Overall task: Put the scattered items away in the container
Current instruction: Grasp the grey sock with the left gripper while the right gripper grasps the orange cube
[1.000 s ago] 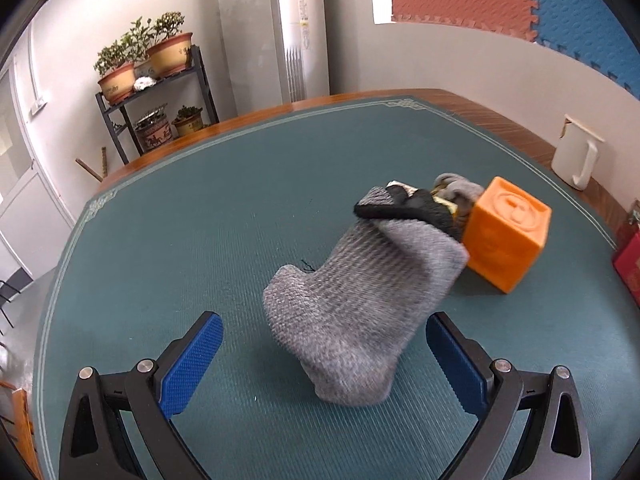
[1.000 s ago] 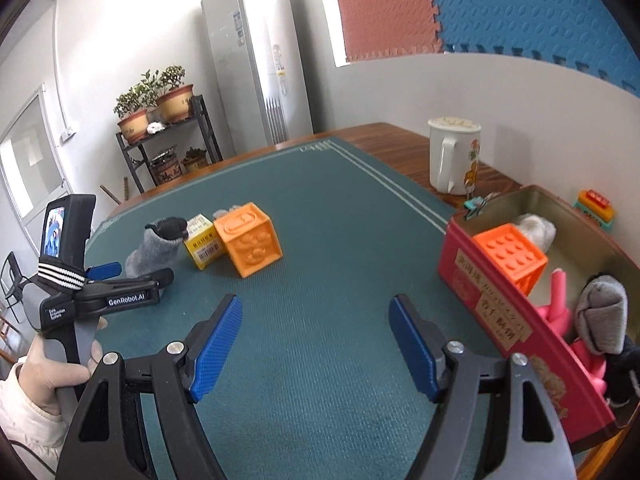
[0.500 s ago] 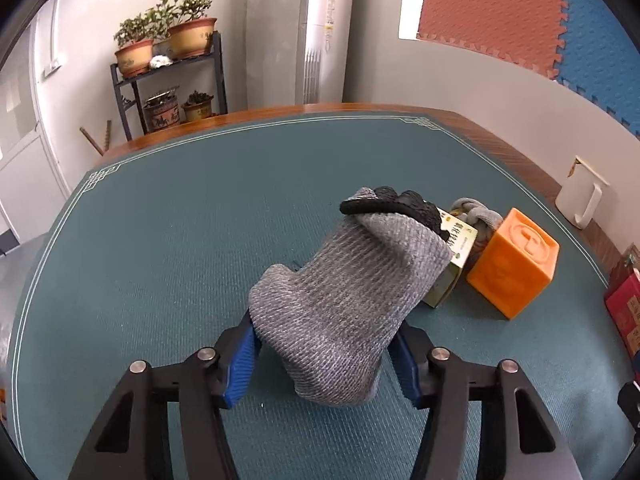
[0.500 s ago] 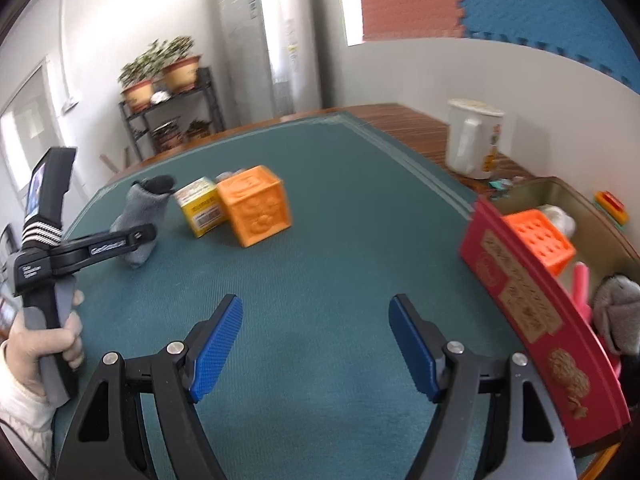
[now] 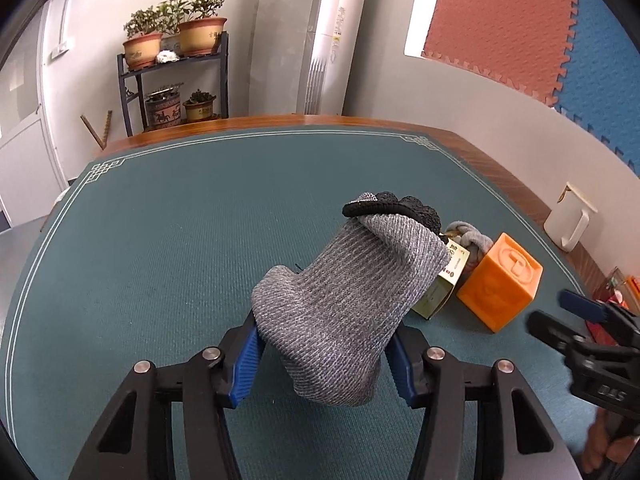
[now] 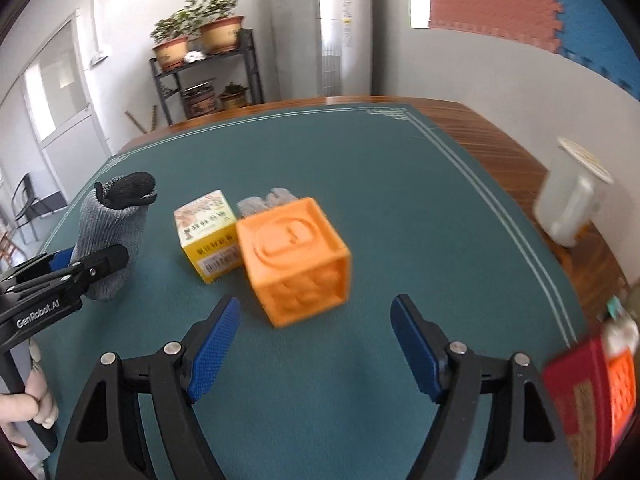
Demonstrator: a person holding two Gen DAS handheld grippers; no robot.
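Observation:
My left gripper [image 5: 324,356] is shut on a grey sock with a black cuff [image 5: 348,300], which it holds up off the green mat; the sock also shows in the right wrist view [image 6: 110,236]. Behind it lie a yellow box [image 5: 442,286], a grey knotted rope [image 5: 472,242] and an orange cube [image 5: 500,282]. My right gripper [image 6: 316,340] is open and empty, just in front of the orange cube [image 6: 296,256], with the yellow box [image 6: 208,236] to the cube's left. The red container [image 6: 592,392] sits at the right edge, with an orange block inside.
A white mug [image 6: 572,204] stands on the wooden table edge at the right. The green mat [image 5: 180,240] covers the table. A plant shelf [image 5: 176,80] and a tall white air conditioner [image 5: 316,36] stand beyond the table's far side.
My left gripper has closed on the grey sock and lifted it. My right gripper has swung left from the red container toward the orange cube.

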